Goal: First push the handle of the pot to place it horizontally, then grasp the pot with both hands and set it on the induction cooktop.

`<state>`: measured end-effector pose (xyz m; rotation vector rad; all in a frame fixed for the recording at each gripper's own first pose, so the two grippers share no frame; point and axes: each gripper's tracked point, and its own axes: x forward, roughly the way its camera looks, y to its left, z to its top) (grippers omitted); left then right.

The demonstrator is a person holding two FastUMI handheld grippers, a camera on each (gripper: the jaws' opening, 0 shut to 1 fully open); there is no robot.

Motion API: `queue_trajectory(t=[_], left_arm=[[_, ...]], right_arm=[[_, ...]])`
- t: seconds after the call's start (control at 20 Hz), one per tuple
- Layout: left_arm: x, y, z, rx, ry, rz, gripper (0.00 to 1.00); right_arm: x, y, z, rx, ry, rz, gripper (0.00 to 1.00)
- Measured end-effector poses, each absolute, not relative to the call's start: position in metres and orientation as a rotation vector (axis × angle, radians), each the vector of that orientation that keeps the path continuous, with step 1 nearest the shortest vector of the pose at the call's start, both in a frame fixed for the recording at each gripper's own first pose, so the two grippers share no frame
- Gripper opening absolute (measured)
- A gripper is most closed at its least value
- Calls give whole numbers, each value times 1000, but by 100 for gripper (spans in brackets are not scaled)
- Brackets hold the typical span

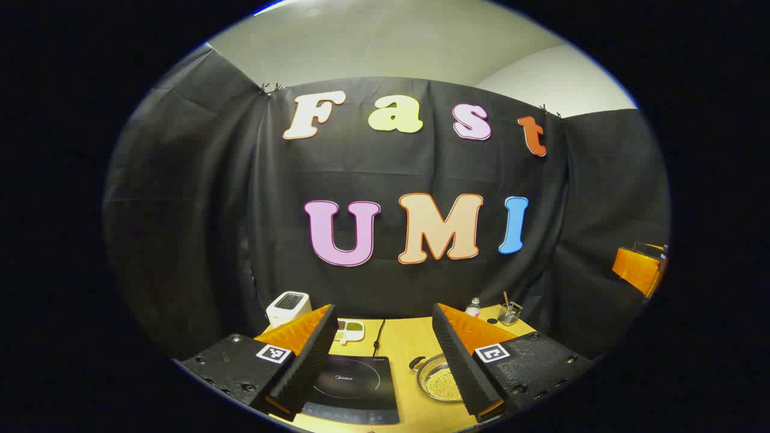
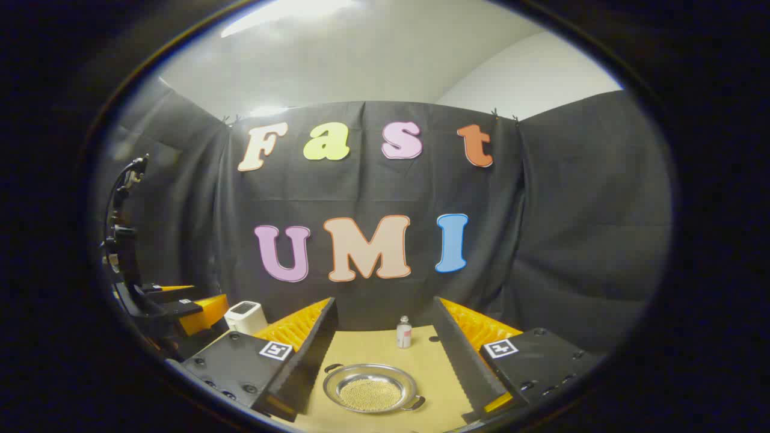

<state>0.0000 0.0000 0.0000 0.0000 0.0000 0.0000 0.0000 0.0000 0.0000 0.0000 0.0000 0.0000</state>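
The left gripper view shows one flat black induction cooktop [image 1: 352, 390] on the near left of the yellow wooden counter [image 1: 404, 349]. The right gripper view does not have it in sight. One round shiny metal pot [image 1: 438, 380] full of small pale beads sits just right of the cooktop, partly hidden behind a finger of the left claw [image 1: 385, 361]. In the right gripper view the same pot [image 2: 370, 388] lies whole, with two little dark handles, one at its far left and one at its near right. It sits between the fingers of the right claw [image 2: 385, 361], which do not touch it.

Both claws are wide open and hold nothing.

One white toaster [image 1: 288, 307] stands at the far left. The left gripper view also shows one white dish of beans [image 1: 349, 329] and one glass cup with sticks [image 1: 509, 313]. One small clear bottle [image 2: 404, 332] stands at the far side of the counter.
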Motion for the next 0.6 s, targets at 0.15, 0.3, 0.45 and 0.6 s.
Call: queue_trajectory(t=[0.15, 0.3, 0.45, 0.6], left_arm=[[1, 1, 0, 0, -3, -1, 92], [3, -1, 2, -1, -9, -6, 95], [3, 1, 4, 8, -17, -8, 95], [3, 5, 4, 15, -22, -8, 92]], right_arm=[[0, 2, 1, -14, -3, -2, 99], [6, 9, 4, -9, -5, 11, 99], [8, 19, 3, -20, -4, 28, 99], [10, 25, 0, -34, 1, 34, 99]])
